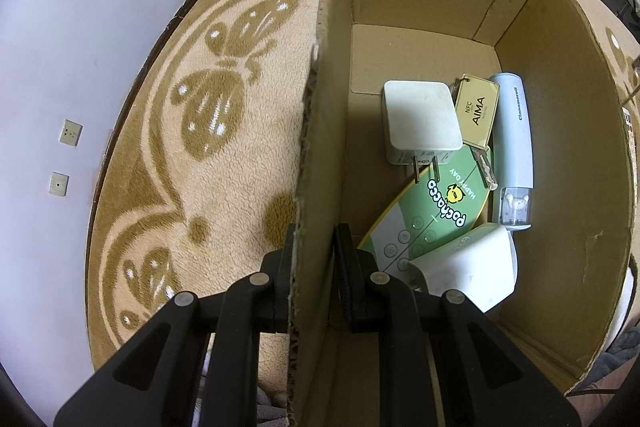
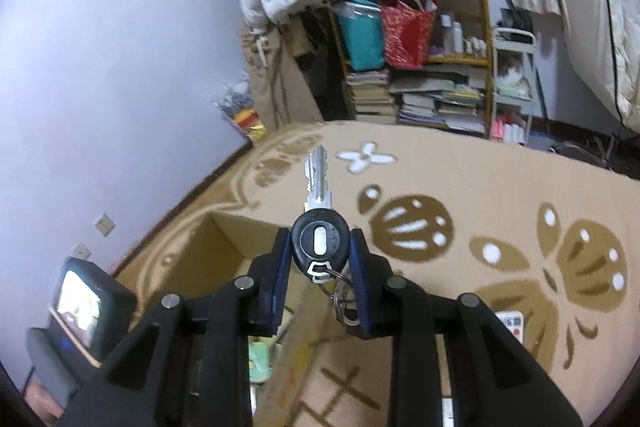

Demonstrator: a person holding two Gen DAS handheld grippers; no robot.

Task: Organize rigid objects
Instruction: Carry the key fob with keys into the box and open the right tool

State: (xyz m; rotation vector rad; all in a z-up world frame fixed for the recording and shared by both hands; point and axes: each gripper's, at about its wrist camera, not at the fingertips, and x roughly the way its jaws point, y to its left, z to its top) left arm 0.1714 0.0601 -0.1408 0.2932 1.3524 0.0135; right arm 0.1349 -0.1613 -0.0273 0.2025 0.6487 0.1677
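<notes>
My left gripper (image 1: 314, 247) is shut on the left wall of an open cardboard box (image 1: 320, 131), one finger outside and one inside. Inside the box lie a white plug adapter (image 1: 420, 119), a tan key tag marked AIMA (image 1: 478, 113), a pale blue tube (image 1: 514, 147), a green Pochacco remote (image 1: 432, 211) and a white charger block (image 1: 472, 267). My right gripper (image 2: 320, 251) is shut on the black oval head of a key (image 2: 318, 239), its silver blade (image 2: 317, 179) pointing up and a key ring hanging below. The box (image 2: 224, 251) lies beneath and left of it.
A beige blanket with brown butterfly patterns (image 1: 208, 131) covers the surface under the box. A white remote (image 2: 510, 323) lies on the blanket to the right. A cluttered shelf of books and bags (image 2: 416, 59) stands behind. A pale wall (image 1: 60, 27) runs along the left.
</notes>
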